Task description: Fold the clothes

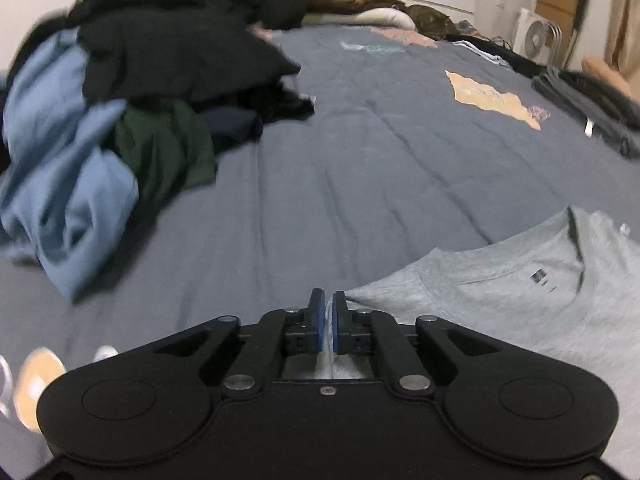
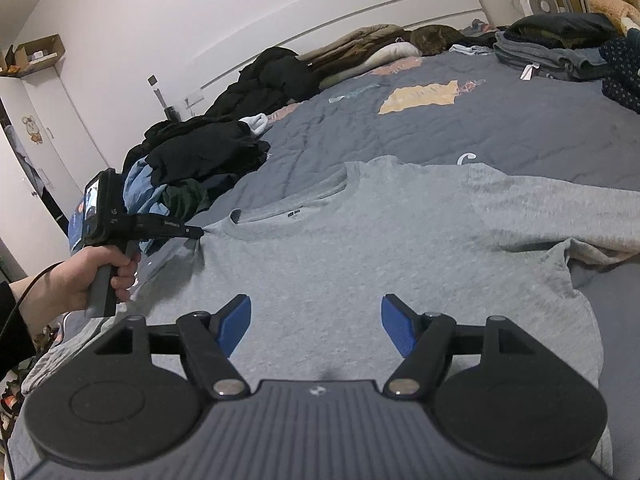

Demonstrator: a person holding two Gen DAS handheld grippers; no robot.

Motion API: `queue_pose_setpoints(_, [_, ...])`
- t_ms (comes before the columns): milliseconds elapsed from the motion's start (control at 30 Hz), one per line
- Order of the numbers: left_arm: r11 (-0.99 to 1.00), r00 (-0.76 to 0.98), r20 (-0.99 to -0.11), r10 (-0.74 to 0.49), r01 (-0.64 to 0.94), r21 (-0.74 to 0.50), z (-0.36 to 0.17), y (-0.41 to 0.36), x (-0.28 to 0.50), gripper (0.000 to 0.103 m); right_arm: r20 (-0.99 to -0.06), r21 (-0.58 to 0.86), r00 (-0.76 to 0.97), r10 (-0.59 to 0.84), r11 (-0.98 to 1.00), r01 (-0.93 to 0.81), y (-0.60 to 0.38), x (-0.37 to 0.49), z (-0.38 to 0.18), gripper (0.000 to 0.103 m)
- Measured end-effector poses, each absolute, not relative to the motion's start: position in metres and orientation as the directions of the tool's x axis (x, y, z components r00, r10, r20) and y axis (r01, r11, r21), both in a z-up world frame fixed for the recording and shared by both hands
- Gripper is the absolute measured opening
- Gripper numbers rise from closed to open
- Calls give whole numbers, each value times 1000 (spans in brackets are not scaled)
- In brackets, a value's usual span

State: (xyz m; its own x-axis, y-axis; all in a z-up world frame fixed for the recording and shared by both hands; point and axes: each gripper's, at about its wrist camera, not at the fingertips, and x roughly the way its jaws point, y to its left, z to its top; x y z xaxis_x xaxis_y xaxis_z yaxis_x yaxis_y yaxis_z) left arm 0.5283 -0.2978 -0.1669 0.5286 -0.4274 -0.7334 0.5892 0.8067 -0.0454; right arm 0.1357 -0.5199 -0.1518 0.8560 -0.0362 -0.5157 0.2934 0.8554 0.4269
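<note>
The grey shirt (image 2: pixel 360 248) lies flat on the bed (image 2: pixel 460 132), front side down or up cannot be told, with the collar away from the person and one sleeve stretched to the right. No fold is visible in it yet, so this shirt seems to be at the very start of its folding.

The left gripper (image 1: pixel 328 316) is at the shirt's shoulder, just beside the collar. Its blue pads (image 1: pixel 320 320) are pressed almost together, and a thin ridge of grey cloth stands between them, so it pinches the shoulder edge. In the right wrist view the same gripper shows from the side, held in a hand (image 2: pixel 92 276), with its tip touching the cloth and small wrinkles running to it.

The right gripper (image 2: pixel 316 320) hovers over the lower middle of the shirt. Its jaws are spread wide and nothing is between them; the cloth lies under them, not in them.

Further out, a pile (image 2: pixel 208 152) of unfolded clothes, black, blue and green, lies on the left of the bed, so much work probably remains. At the far right a stack (image 2: pixel 556 52) of dark clothes looks already folded. A cat (image 2: pixel 436 38) seems to rest near the headboard.
</note>
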Motion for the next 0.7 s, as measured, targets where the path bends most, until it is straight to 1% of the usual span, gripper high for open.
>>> queue_pose_setpoints(33, [811,542,-724,-426,583,-41,-164,-295,526,17,-516,430,856,-35,853,295,-520,136,-152,71])
queue_pose_setpoints(67, [815,553,-709,-437,578,-51,-159,-288,522,26,-516,433,856,-35,851,296,-521,135,-152,71])
queue_pose_setpoints(100, [819,566,-693,-446,570,-62,-154,-281,518,29,-515,435,857,-34,851,295,-521,135,-151,71])
queue_pose_setpoints(167, [848,610,-649,-454,520,-104,-142,-259,504,30,-513,436,857,-35,850,296,-522,135,-151,72])
queue_pose_setpoints(233, [875,647,-610,-457,451,-177,-133,-230,485,31,-514,437,857,-37,848,299,-522,136,-151,72])
queue_pose_setpoints(333, [900,686,-582,-437,337,-278,-126,-173,446,35,-517,448,856,-30,842,300,-523,137,-152,72])
queue_pose_setpoints(367, [904,696,-577,-426,302,-303,-125,-154,433,38,-518,452,855,-27,840,301,-523,137,-152,73])
queue_pose_setpoints(400, [910,715,-570,-405,256,-325,-124,-135,421,42,-515,458,857,-23,838,298,-522,137,-151,73])
queue_pose_setpoints(533, [902,777,-552,-303,48,-428,-121,-39,373,46,-493,469,870,-16,837,281,-518,135,-145,73])
queue_pose_setpoints(567, [892,792,-548,-269,-9,-451,-120,-12,361,51,-488,470,873,-13,838,276,-516,134,-144,73])
queue_pose_setpoints(600, [879,802,-548,-240,-61,-474,-120,12,354,53,-484,472,875,-11,838,272,-515,134,-143,74])
queue_pose_setpoints(700, [812,821,-554,-140,-225,-539,-124,85,324,53,-478,481,878,-2,836,263,-510,135,-140,74])
